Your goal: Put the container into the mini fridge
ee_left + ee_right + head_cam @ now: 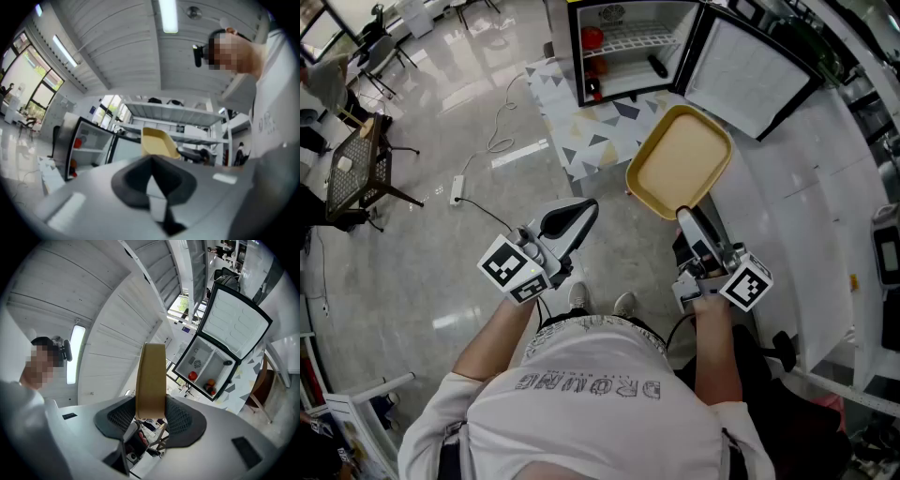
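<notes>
Head view: right tool (685,215) is clamped on the near rim of the yellow container (679,159), which is held up in the air, tilted, just in front of the mini fridge (627,49). The fridge door (750,75) is swung wide open to the right, and there's something red (592,37) on the upper shelf. The fridge sits on a surface with a triangle pattern (581,127). Left tool (581,214) hangs lower and to the left, well apart from the container, over the shiny floor (441,141)

Left gripper view: the left tool (152,174) has its jaws closed together with nothing between them. Past it you can see the container (157,142) edge-on and the open fridge (89,146) off to the left

Right gripper view: the right tool (150,409) has both pads pressed on the container (150,378), one on each side of its wall, and the container stands up out of the jaws. The fridge (210,367) is beyond it to the right with its door (236,324) open and a few red and orange things (210,384) inside
</notes>
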Available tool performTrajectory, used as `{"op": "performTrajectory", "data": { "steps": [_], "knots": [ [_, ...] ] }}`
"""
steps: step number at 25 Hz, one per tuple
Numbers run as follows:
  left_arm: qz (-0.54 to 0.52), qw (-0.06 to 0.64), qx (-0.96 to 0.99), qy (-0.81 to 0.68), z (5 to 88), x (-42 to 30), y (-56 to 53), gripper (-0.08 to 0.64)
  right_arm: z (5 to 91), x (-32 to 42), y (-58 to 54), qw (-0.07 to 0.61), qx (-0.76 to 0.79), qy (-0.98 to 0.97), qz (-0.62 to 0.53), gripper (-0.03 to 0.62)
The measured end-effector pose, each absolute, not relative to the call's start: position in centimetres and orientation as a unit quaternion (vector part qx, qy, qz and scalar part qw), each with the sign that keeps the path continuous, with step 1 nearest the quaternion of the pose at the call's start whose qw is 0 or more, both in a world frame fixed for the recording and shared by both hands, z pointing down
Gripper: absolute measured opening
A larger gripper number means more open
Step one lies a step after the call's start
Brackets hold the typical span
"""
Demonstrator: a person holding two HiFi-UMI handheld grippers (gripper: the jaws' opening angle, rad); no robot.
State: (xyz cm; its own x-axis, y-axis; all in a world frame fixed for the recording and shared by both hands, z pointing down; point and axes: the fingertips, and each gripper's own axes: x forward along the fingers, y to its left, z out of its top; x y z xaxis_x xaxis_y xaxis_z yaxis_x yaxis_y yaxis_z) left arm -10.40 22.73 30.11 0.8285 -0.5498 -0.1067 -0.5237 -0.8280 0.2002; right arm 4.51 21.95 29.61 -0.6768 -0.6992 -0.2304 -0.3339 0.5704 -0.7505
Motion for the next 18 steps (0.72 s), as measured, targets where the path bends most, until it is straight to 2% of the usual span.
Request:
{"op": "performTrajectory", "data": {
  "steps": [18],
  "knots": [
    [-0.082, 0.079, 0.951, -0.286, 30.3, -7.7, 23.7, 0.006, 30.1, 7.3, 22.4, 0.265, -0.307, 0.842, -0.356, 0.189]
  ]
}}
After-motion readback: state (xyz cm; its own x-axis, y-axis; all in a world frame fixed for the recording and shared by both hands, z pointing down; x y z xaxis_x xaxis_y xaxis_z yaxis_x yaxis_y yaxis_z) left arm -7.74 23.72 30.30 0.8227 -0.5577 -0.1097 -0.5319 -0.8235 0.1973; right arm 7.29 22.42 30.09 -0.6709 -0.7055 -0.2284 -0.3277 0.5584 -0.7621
